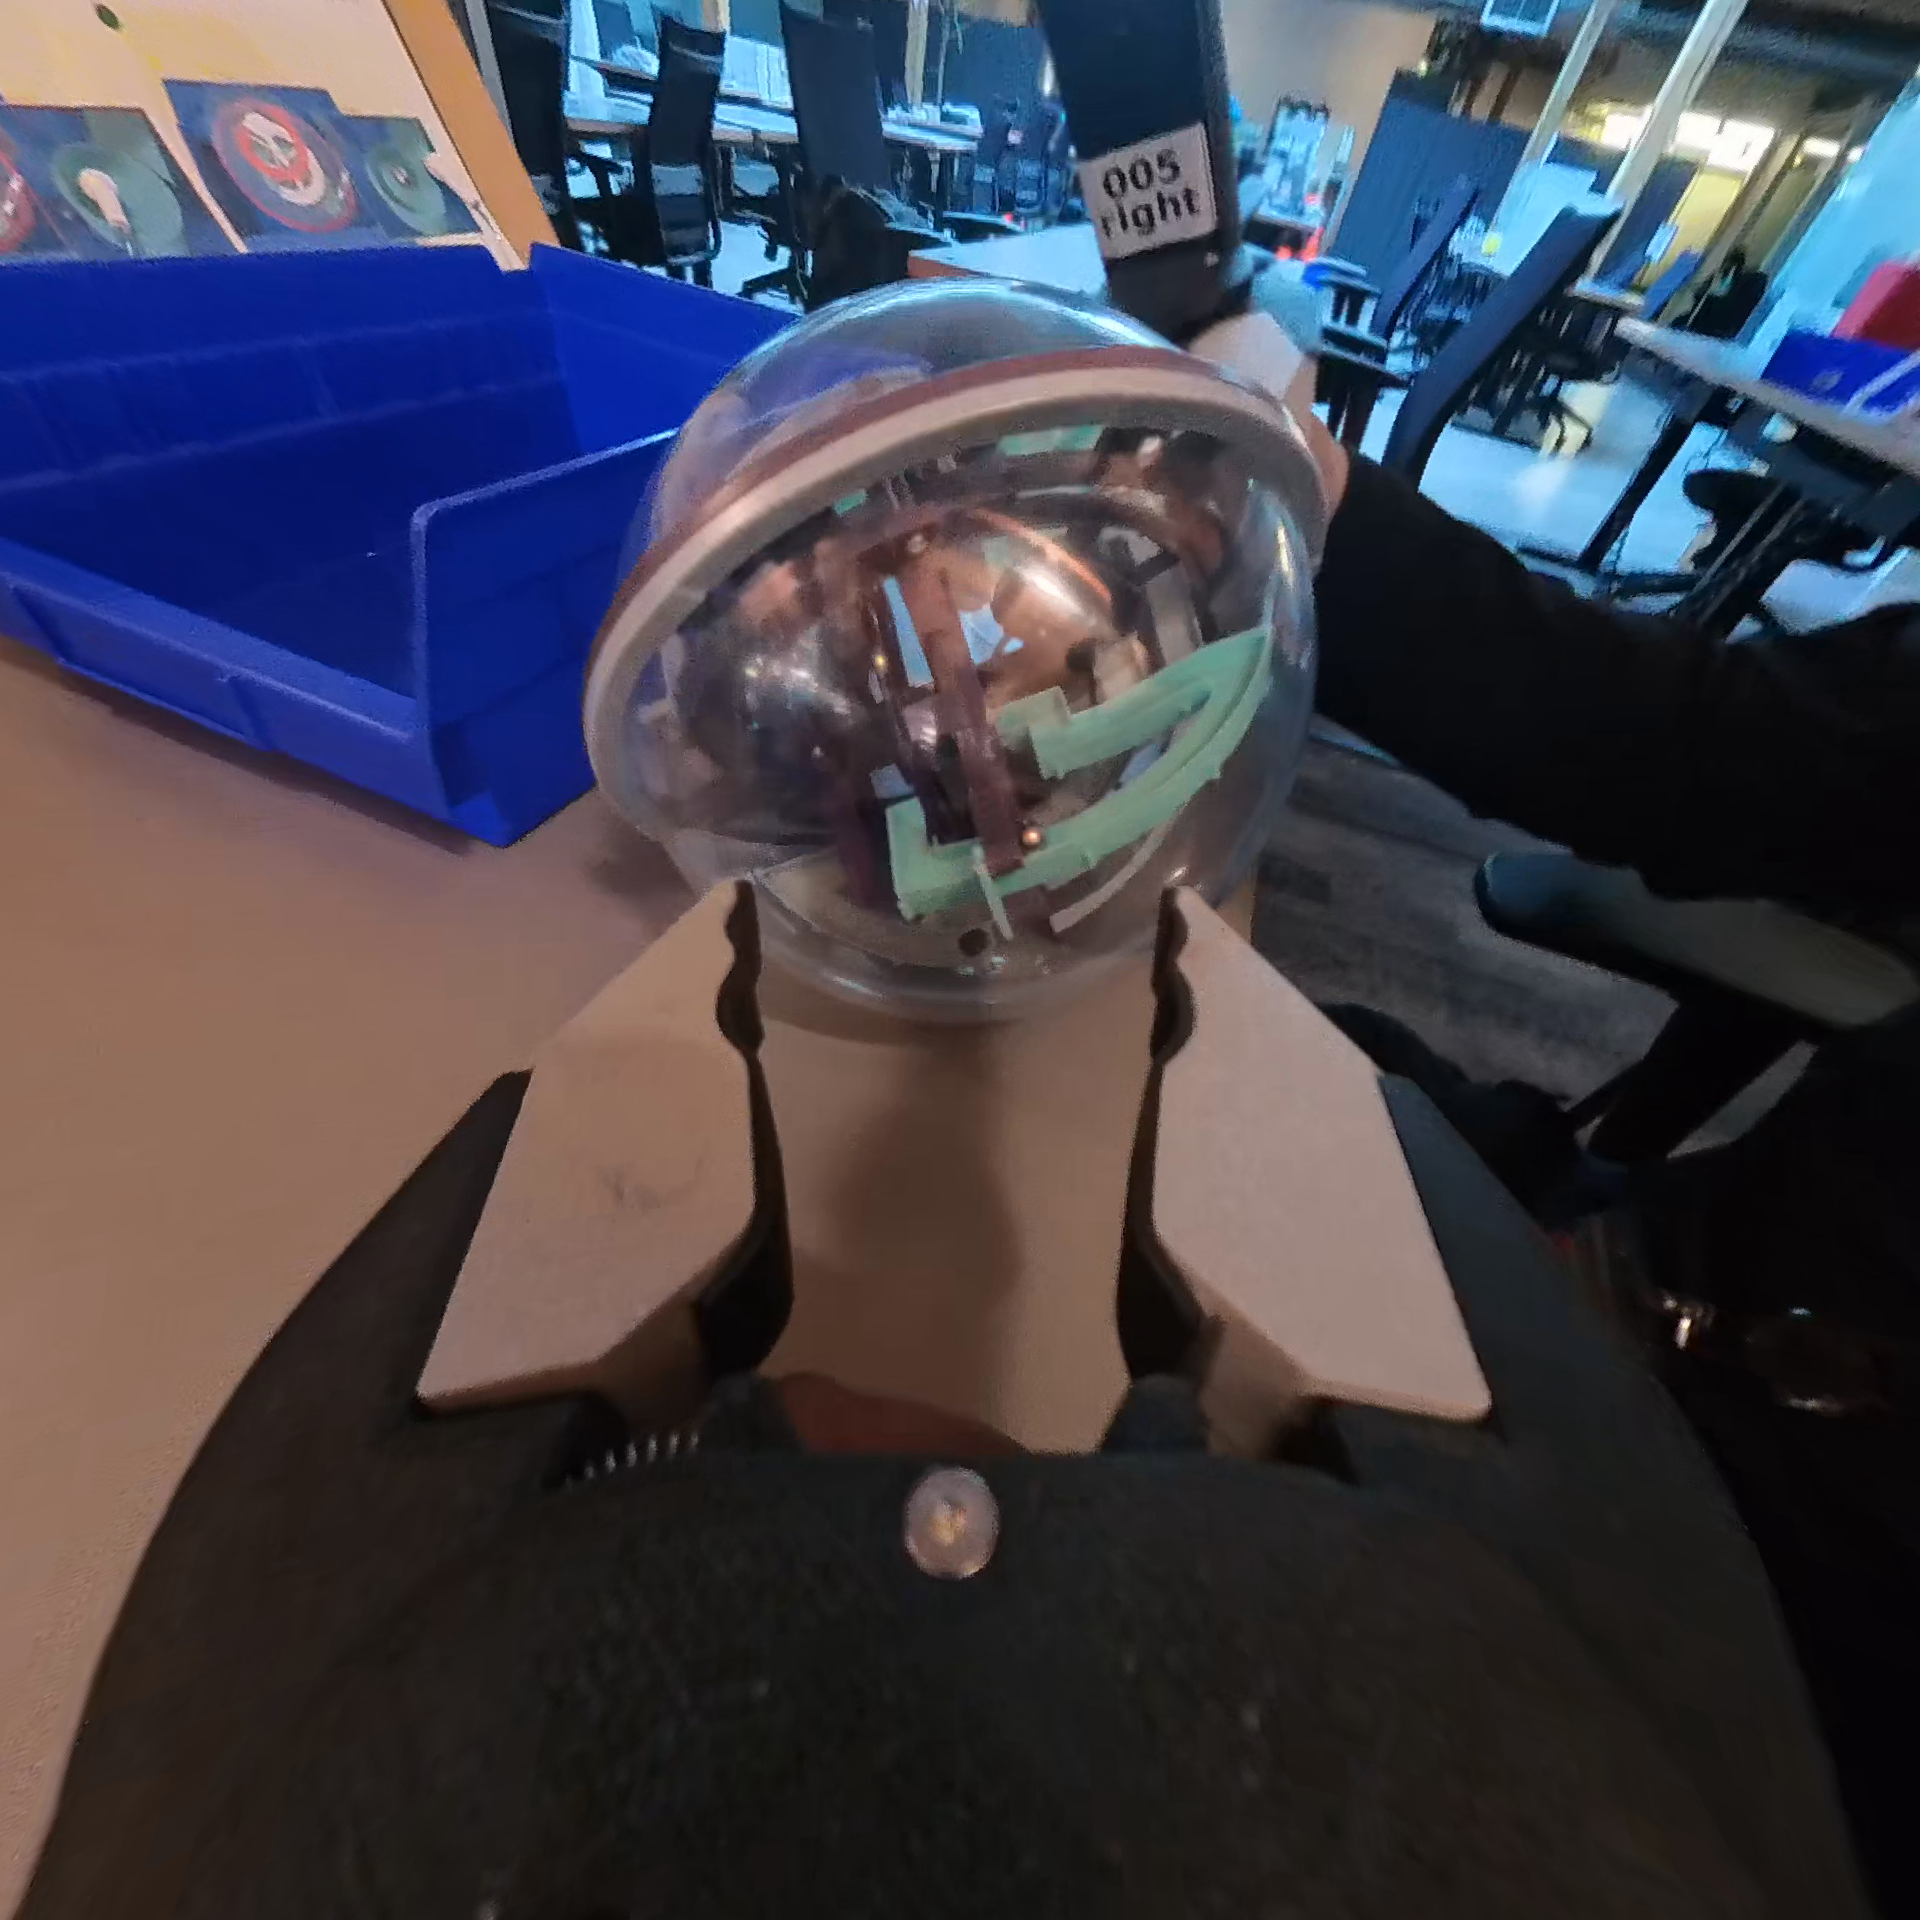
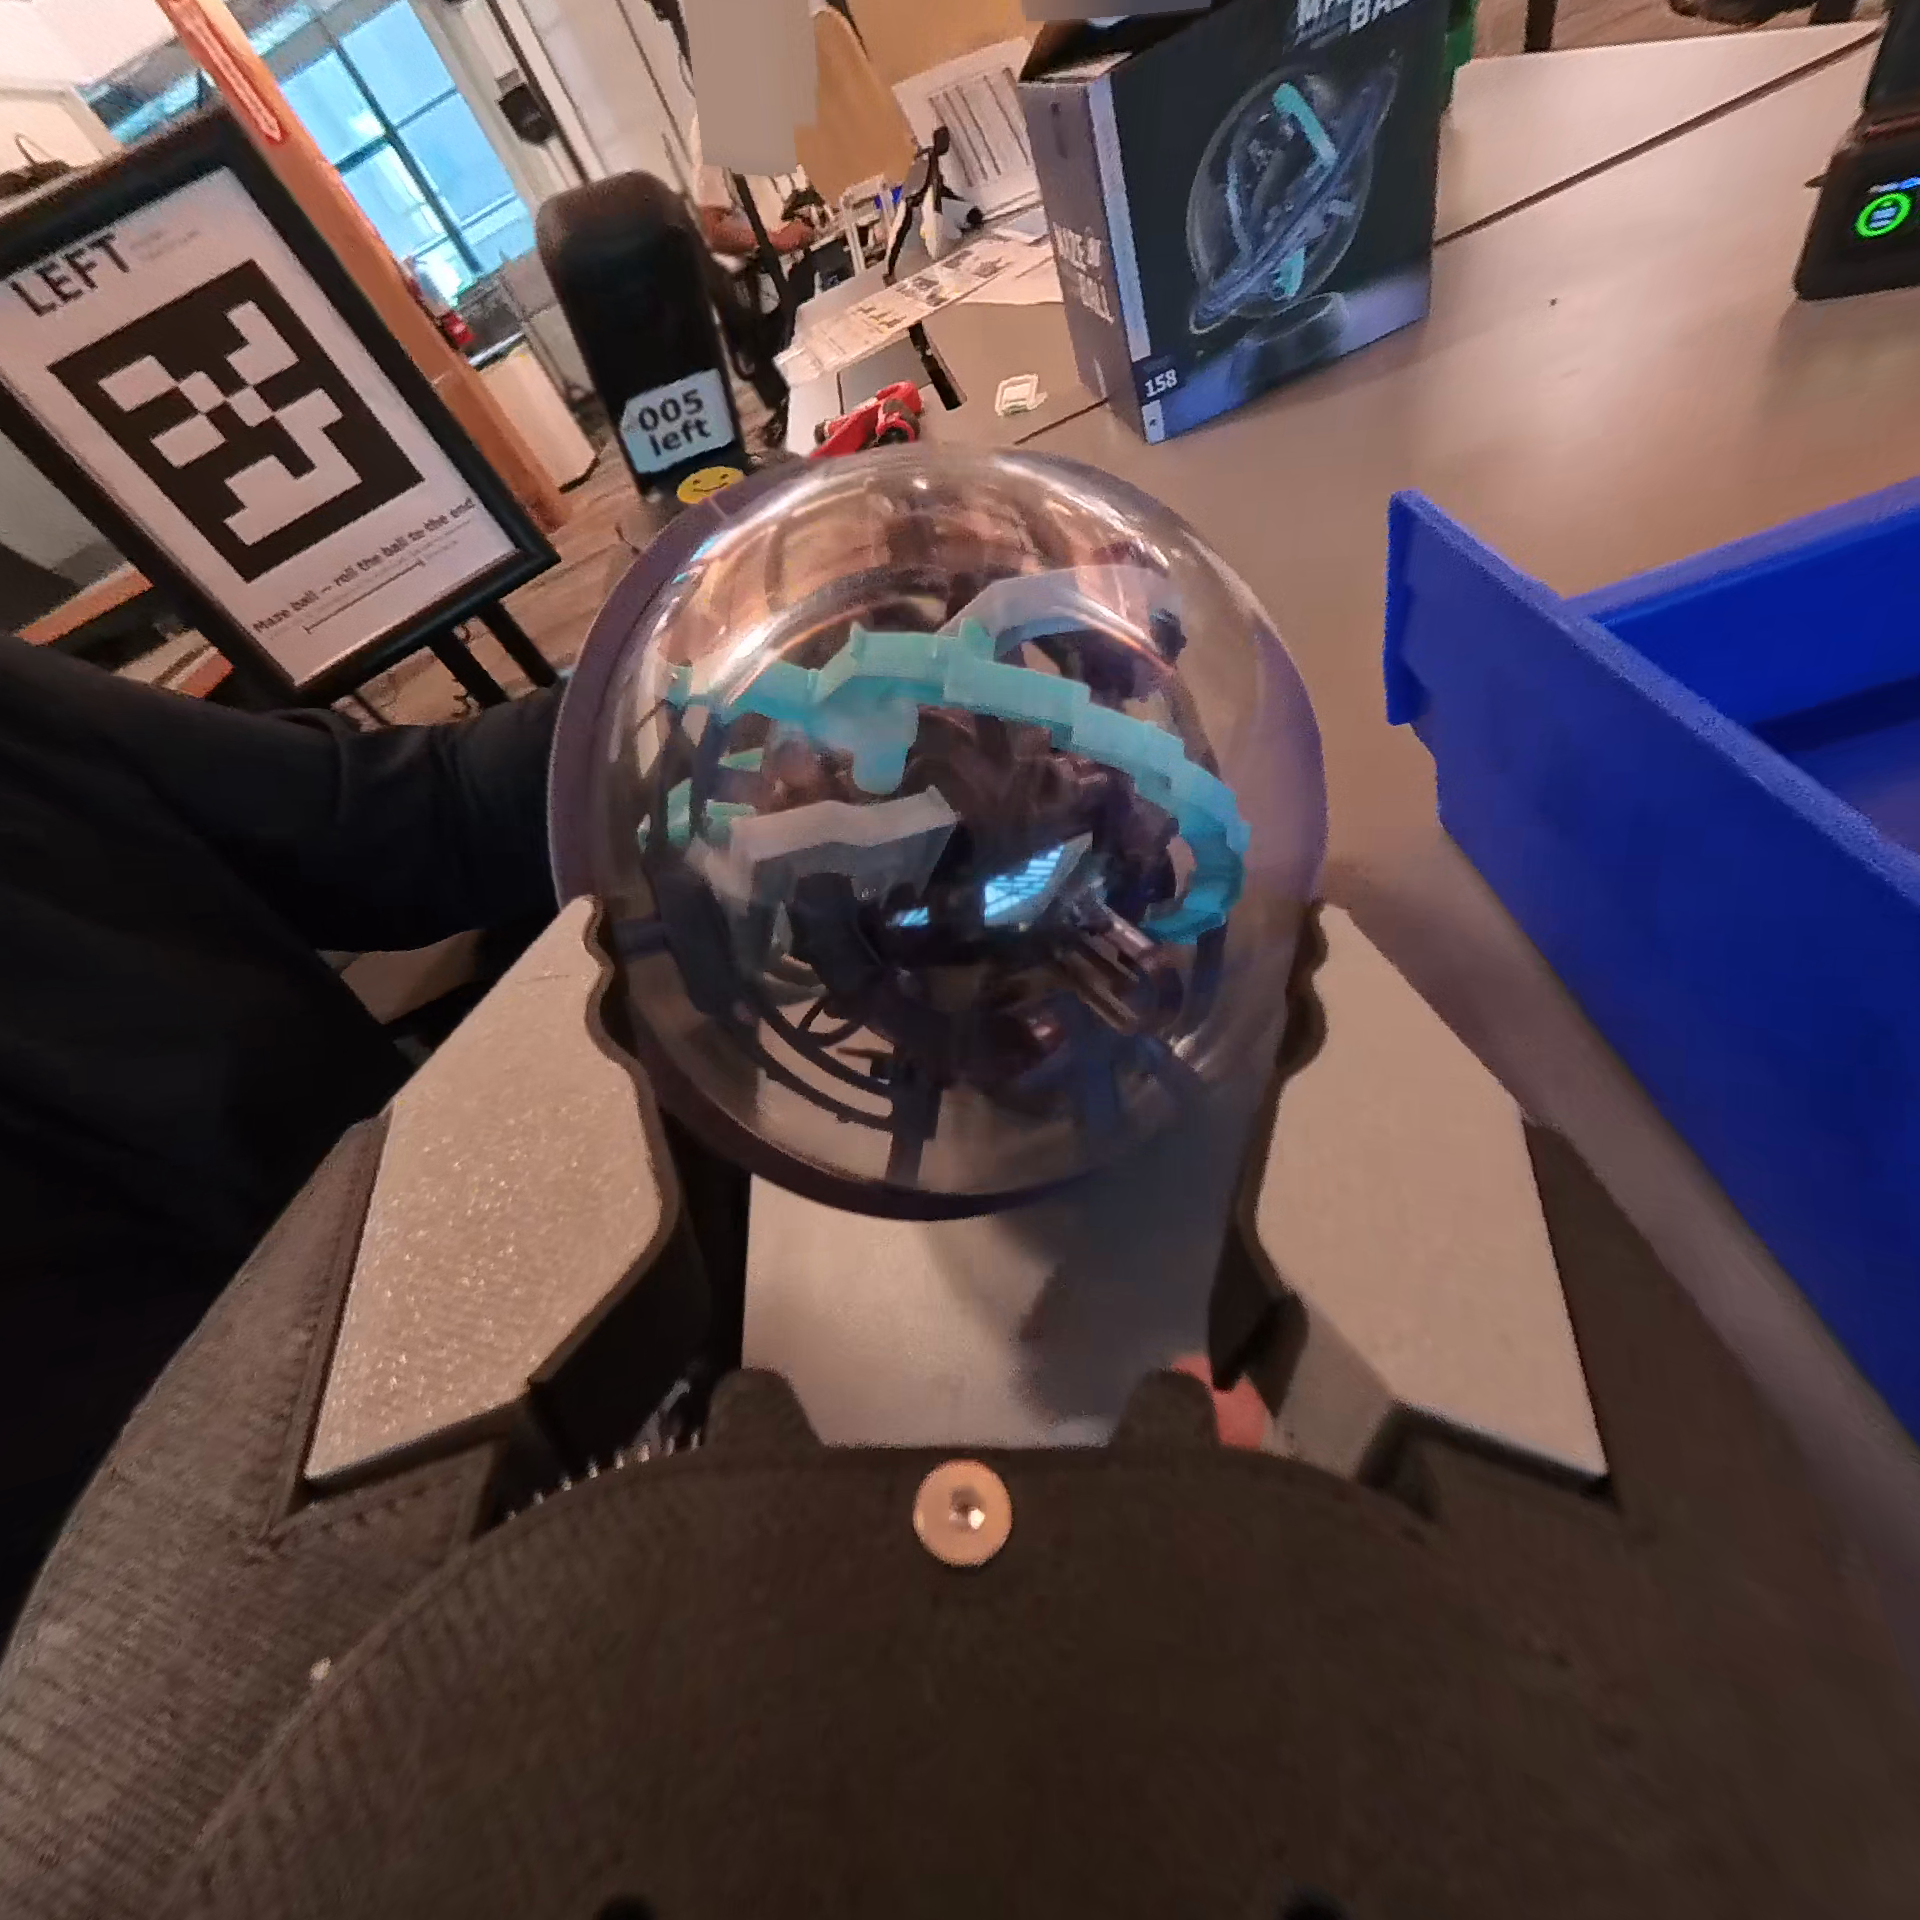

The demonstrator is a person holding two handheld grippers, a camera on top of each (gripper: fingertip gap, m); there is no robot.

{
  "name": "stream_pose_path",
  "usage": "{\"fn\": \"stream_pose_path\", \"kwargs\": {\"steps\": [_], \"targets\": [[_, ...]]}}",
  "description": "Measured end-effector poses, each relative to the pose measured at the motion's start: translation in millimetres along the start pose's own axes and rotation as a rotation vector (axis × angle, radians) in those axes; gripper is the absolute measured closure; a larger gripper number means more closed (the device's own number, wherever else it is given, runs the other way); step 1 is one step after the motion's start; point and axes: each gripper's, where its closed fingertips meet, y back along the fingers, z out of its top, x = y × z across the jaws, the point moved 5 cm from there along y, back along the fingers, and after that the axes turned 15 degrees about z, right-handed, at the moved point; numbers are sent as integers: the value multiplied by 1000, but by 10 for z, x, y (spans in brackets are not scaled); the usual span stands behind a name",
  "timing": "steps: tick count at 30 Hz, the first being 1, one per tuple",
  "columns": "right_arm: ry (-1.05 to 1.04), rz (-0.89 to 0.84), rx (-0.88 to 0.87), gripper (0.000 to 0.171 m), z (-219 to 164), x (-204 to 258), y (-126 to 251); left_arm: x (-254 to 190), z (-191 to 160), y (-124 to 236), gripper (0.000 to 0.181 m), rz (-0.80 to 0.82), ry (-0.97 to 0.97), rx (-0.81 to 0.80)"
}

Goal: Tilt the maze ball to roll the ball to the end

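A: Where is the maze ball (image 1: 951,655) at this point?

B: Lifted off the counter (image 1: 208,987) and clamped from two sides. The left hand-held gripper (image 1: 956,935) closes its fingers on the lower part of the clear sphere, and the right hand-held gripper (image 2: 956,987) does the same from the opposite side.

A: And the small ball inside?

B: In the left wrist view a small metallic ball (image 1: 1031,834) sits on the mint-green track (image 1: 1132,769), low in the sphere beside a dark purple rib. The silver seam ring (image 1: 831,499) is slanted, so the globe is tilted. I would judge the run as mid-course: the ball is on a track, but I cannot tell where the finish lies, so how much is left is unclear.

A: What surrounds it?

B: A blue plastic bin (image 2: 1683,790) stands on the pale counter just beside the sphere. Farther back are the toy's dark box (image 2: 1257,218) and a framed sign with a black-and-white marker (image 2: 239,416) on a stand. Behind is an open office with desks and black chairs (image 1: 675,156). A dark sleeve (image 2: 208,831) reaches in from the left.
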Motion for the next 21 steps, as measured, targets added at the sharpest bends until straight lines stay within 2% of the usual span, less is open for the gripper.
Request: {"fn": "stream_pose_path", "kwargs": {"steps": [3, 6, 21], "targets": [[8, -25, -1, 47, -56, 25, -12, -44, -41, -35, 97, 8, -5, 41], [18, -22, 9, 41, -120, 40, -57, -105, -64, -113, 84, 52, -96, 64], [141, -55, 62, 36, -175, 78, -124, -148, -44, -141, 78, 110, -288, 93]]}}
